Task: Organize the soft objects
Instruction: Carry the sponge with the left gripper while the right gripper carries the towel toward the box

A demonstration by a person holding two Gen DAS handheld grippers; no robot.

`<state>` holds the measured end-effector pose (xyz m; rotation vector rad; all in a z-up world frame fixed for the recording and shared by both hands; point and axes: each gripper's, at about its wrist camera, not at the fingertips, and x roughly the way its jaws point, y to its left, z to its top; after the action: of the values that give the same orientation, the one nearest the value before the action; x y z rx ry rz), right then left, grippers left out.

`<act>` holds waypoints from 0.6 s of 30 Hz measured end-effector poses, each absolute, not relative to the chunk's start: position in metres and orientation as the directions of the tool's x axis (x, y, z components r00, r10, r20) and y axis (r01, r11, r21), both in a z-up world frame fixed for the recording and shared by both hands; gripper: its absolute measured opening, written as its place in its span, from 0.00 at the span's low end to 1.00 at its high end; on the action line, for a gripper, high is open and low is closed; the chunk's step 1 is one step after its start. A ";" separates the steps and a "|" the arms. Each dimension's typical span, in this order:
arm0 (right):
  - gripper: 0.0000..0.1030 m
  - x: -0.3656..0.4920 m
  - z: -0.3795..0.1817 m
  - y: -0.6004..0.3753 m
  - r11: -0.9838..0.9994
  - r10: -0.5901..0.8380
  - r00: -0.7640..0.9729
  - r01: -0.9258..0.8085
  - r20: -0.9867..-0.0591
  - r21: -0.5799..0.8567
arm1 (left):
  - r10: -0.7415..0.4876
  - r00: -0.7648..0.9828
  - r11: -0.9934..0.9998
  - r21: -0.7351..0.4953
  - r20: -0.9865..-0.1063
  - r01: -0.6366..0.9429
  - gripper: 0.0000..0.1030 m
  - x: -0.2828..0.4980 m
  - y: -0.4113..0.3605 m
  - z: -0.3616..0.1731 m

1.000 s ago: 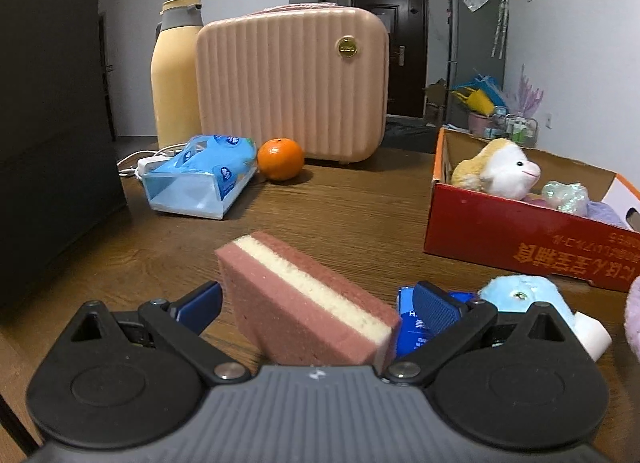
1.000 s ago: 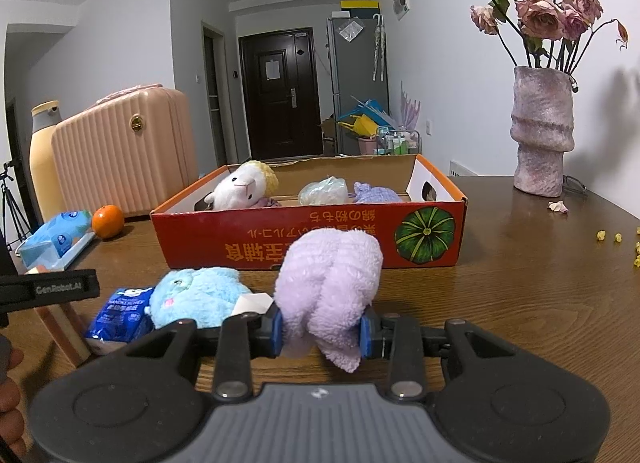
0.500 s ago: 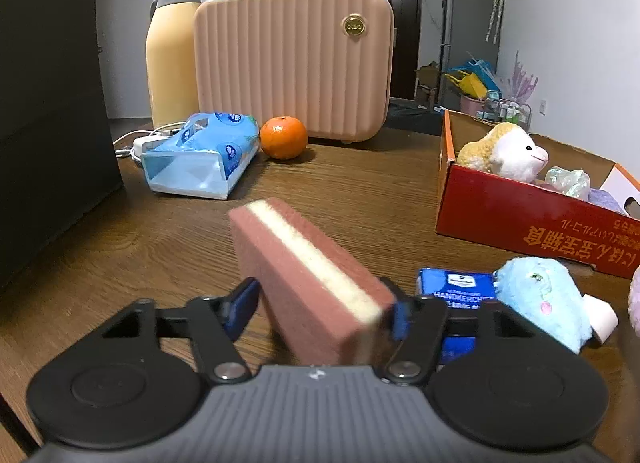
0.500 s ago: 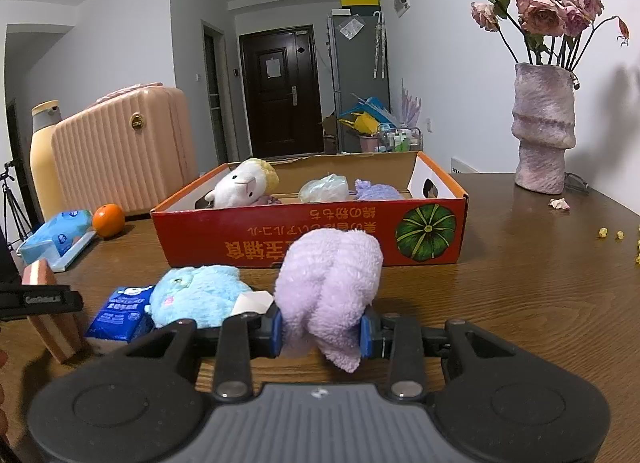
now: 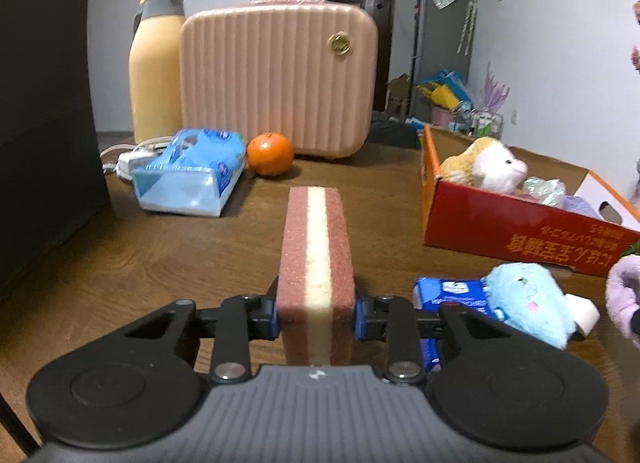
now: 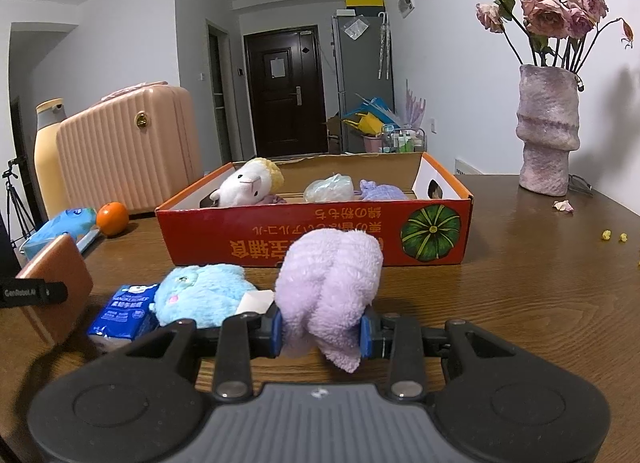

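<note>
on the brown wooden table [image 5: 120,263] the left gripper [image 5: 316,313] has just closed from wide apart onto the sponge [image 5: 316,247], which now stands on edge, squeezed between its pads, left of the red box [image 6: 312,231]. the right gripper [image 6: 322,329] is clamped on the purple towel [image 6: 328,287], near the box's front wall. both soft things look ready to be carried into the box.

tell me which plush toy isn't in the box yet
The light blue plush toy, lying on the table in front of the red cardboard box beside a blue tissue pack. The white lamb plush already sits inside the box.
</note>
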<state>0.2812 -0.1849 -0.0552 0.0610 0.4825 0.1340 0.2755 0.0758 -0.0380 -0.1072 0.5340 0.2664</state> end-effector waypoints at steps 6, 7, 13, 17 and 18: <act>0.33 0.280 -0.054 -0.184 0.988 0.151 0.881 -0.122 -0.448 0.093 | 0.209 0.860 0.968 -0.027 -0.465 -0.250 0.31 0.268 0.069 -0.030; 0.33 0.280 -0.054 -0.185 0.988 0.152 0.883 -0.123 -0.445 0.094 | 0.210 0.864 0.968 -0.025 -0.458 -0.248 0.31 0.267 0.068 -0.029; 0.33 0.277 -0.049 -0.188 0.987 0.158 0.892 -0.126 -0.424 0.103 | 0.197 0.885 0.975 -0.014 -0.422 -0.224 0.31 0.261 0.059 -0.023; 0.33 0.276 -0.045 -0.189 0.986 0.162 0.899 -0.132 -0.407 0.102 | 0.186 0.897 0.979 -0.004 -0.401 -0.204 0.31 0.258 0.053 -0.020; 0.33 0.275 -0.044 -0.189 0.986 0.164 0.900 -0.134 -0.403 0.101 | 0.184 0.899 0.980 -0.003 -0.397 -0.201 0.31 0.258 0.051 -0.019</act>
<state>0.2752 -0.1891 -0.0439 0.0711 0.4232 0.1542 0.2576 0.0511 -0.0194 -0.0438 0.4066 0.1991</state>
